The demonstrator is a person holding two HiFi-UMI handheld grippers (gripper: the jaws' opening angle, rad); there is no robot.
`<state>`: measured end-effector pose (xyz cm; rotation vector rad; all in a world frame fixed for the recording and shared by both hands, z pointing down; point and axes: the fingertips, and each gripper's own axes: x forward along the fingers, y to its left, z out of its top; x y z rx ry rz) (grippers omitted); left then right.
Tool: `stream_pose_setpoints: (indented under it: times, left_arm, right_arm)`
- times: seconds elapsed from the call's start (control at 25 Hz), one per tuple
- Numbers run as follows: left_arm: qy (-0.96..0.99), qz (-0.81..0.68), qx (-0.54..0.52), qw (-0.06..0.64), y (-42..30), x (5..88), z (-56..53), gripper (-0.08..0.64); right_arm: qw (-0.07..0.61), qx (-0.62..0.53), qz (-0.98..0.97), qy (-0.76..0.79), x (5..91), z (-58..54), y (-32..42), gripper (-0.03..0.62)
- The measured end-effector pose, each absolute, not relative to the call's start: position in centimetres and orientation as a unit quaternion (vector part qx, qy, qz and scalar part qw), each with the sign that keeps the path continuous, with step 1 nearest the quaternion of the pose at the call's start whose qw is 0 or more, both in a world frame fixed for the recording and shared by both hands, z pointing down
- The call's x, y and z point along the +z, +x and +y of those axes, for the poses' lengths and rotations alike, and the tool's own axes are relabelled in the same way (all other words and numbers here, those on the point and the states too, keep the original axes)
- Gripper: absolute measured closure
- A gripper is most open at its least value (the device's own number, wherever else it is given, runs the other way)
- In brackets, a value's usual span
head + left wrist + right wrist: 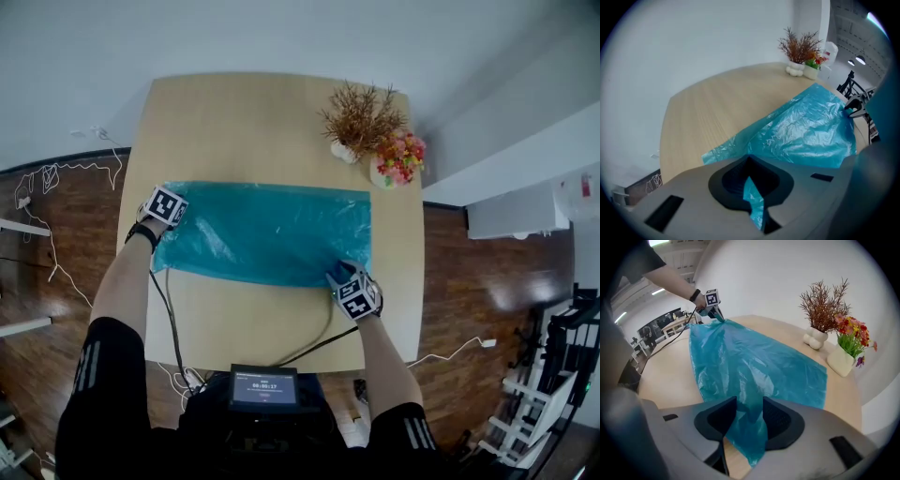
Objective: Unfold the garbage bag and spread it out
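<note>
Garbage bag (267, 234), teal and crinkled, lies spread across the middle of the bench (234, 112), stretched between the two tools. The left tool (751, 183) is clamped tight on a thin strip of the bag's left edge. The right tool (749, 414) has its jaws wider apart. A bunched fold of the near right corner fills the gap from pad to pad and is raised off the bench.

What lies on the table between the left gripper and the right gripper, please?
The blue garbage bag spans that whole stretch, lying on the table from the left gripper to the right gripper. The head view shows it best.
</note>
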<state>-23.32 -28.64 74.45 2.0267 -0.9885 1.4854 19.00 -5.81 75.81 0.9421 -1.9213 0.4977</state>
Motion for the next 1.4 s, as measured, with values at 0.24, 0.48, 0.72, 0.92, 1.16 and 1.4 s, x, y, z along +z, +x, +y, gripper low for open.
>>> stream_pose_setpoints:
  times: [0.24, 0.48, 0.72, 0.92, 1.16, 1.4]
  left_arm:
    - [0.726, -0.354, 0.545, 0.223, -22.8, 75.1, -30.7, 0.559]
    - [0.709, -0.354, 0.570, 0.219, -23.3, 76.2, -30.7, 0.559]
    - [0.736, -0.342, 0.559, 0.169, -22.8, 76.5, -31.4, 0.559]
    - [0.767, -0.343, 0.530, 0.117, -22.5, 75.3, -31.3, 0.559]
    - [0.798, -0.365, 0.478, 0.049, -21.0, 70.2, -31.6, 0.559]
    - [0.818, -0.364, 0.442, -0.049, -19.4, 65.3, -29.7, 0.559]
  right_arm:
    - [0.460, 0.199, -0.777, 0.381, 75.8, -9.2, 19.5, 0.387]
    - [0.461, 0.195, -0.779, 0.377, 75.8, -10.1, 19.2, 0.382]
    - [0.463, 0.193, -0.779, 0.376, 76.3, -9.9, 19.2, 0.385]
    - [0.470, 0.184, -0.781, 0.368, 76.2, -9.8, 18.7, 0.413]
    - [0.480, 0.170, -0.775, 0.374, 76.2, -10.1, 18.9, 0.387]
    - [0.459, 0.122, -0.783, 0.401, 73.2, -11.8, 17.7, 0.388]
